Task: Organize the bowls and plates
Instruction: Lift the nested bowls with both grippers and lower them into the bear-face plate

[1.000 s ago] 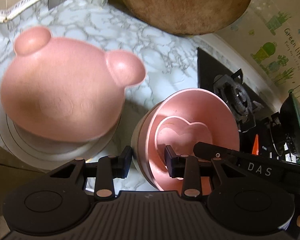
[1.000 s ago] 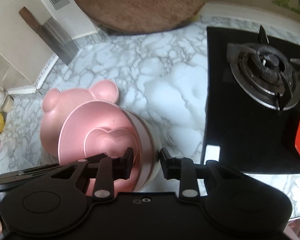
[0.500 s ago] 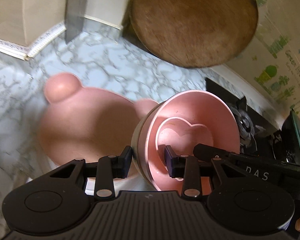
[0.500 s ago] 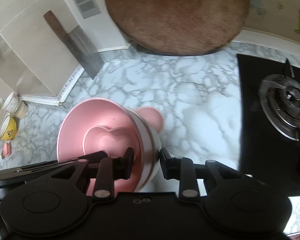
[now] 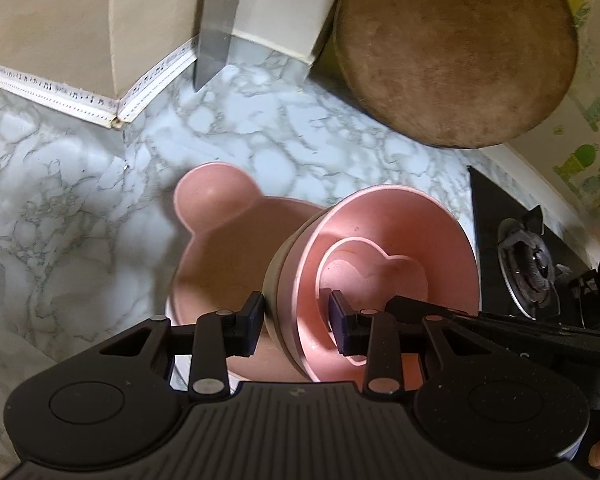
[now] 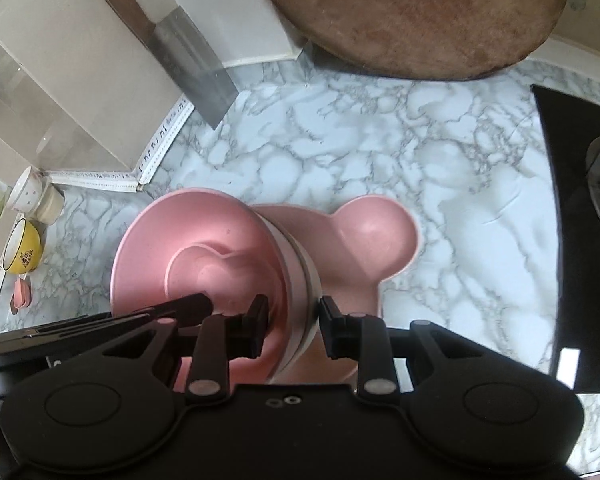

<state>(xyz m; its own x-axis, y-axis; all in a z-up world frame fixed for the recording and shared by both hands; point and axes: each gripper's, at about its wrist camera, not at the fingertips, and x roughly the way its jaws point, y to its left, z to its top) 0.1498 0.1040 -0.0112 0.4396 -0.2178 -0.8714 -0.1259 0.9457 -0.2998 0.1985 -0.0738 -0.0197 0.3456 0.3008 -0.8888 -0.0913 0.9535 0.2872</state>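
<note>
Left wrist: bowl stack (image 5: 384, 256) clamped in left tool (image 5: 296, 320), above bear plate (image 5: 220, 252)

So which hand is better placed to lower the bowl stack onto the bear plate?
Neither alone. Left gripper and right gripper clamp opposite rims of the bowl stack above the bear plate; lower together.
</note>
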